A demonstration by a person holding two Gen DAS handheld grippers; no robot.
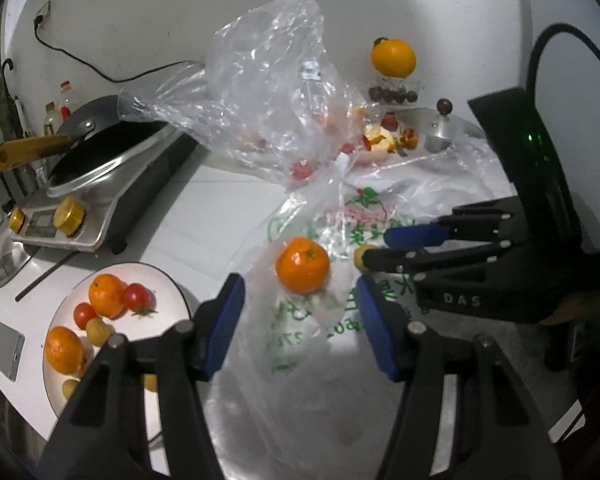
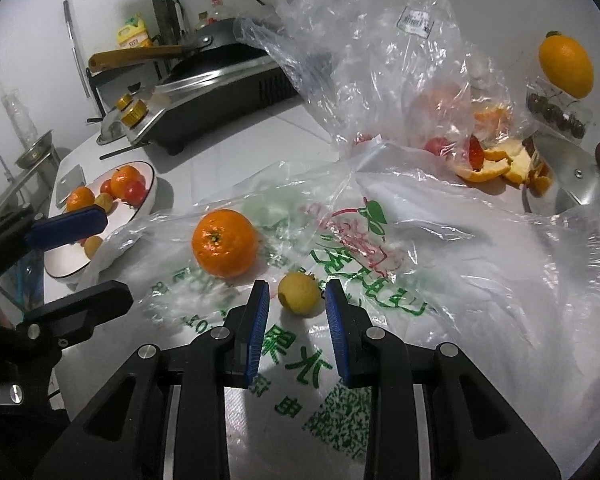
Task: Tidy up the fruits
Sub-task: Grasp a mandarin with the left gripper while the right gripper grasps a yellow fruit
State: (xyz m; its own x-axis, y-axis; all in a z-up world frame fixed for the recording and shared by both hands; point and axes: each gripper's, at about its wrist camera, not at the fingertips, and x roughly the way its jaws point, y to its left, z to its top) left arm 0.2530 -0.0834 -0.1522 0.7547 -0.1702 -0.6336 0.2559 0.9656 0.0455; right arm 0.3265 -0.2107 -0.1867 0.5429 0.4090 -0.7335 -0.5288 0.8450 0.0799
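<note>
Right claw [image 2: 297, 306] hangs just short of the small yellow fruit [image 2: 299, 293], which sits dead ahead of its jaws on the printed plastic bag [image 2: 380, 280] spread over the counter [image 2: 228, 160]. Its blue pads stand a little wider than the fruit and flank its near side without pressing on it, so this claw is narrowed but grasps nothing. The fruit is nearly round, so no long axis matters; a short push forward and down along the claw's own line looks like what a grasp calls for.

Left claw [image 1: 300, 316] is about half open and also empty. The tangerine [image 1: 302, 265] lies straight ahead of it on the same bag, just beyond the pad tips and centred on the gap, which looks wide enough to take it. Seen from the tangerine, the yellow fruit lies just to the side where the right claw comes in, so each claw is nearer its own fruit and neither needs to cross the other.

Beyond the tangerine on the left claw's side, at the bag's edge, stands the white plate [image 1: 160, 276] already carrying tangerines, cherry tomatoes and small yellow fruits; it is probably where these two are bound. The bag is slick and loose, so either fruit could roll if nudged.
</note>
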